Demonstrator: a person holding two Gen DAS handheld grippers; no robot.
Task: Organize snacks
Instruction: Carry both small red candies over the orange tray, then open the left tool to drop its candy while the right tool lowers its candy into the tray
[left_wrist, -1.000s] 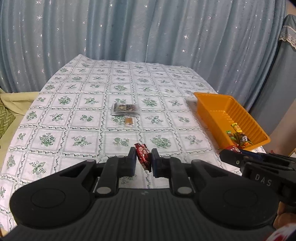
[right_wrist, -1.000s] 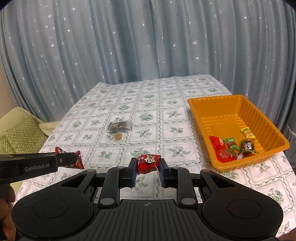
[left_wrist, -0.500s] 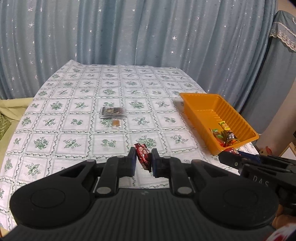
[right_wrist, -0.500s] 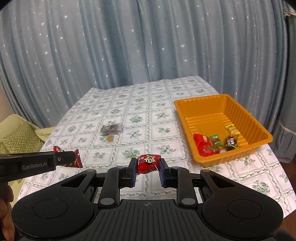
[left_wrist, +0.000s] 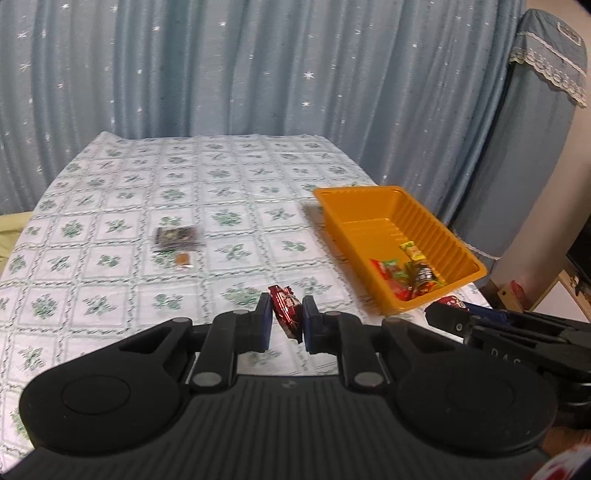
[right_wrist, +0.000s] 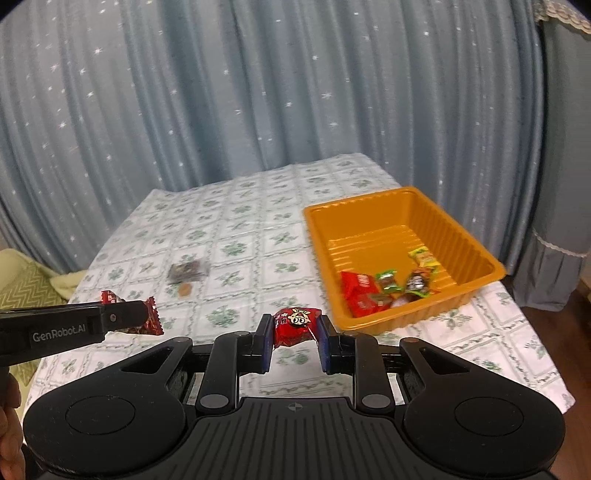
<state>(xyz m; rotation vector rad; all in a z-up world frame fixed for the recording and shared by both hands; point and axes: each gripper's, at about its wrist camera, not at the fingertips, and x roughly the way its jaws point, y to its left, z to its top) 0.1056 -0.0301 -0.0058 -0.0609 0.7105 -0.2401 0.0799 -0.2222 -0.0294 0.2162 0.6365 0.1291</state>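
**Two wrapped snacks held above the table, tray not yet reached**

Blue star-patterned curtains (right_wrist: 221, 110) hang behind a table with a white cloth printed with green flowers (left_wrist: 110, 206). At the near edge of this tabletop, the right gripper (right_wrist: 294, 341) is closed on a puffy red snack packet with a cartoon face (right_wrist: 295, 326), and the left gripper (left_wrist: 286, 325) is closed on a dark red foil candy bar (left_wrist: 285, 309). Both are in the air, near the orange ribbed plastic tray (right_wrist: 476, 247) at the right edge, where several wrappers already lie in its near corner.

I judge the main risk is the drop: the foil bar is pinched at a slant by a thin part and may slip, or a packet may fall before the near rim. The two tools could also collide over the tray.

A dark flat packet (left_wrist: 178, 236) and a small orange sweet (left_wrist: 182, 259) wait at the centre of the tabletop.

Readable writing: "GenRobot.AI" on the left tool's side; the wrappers' print is too small to read.
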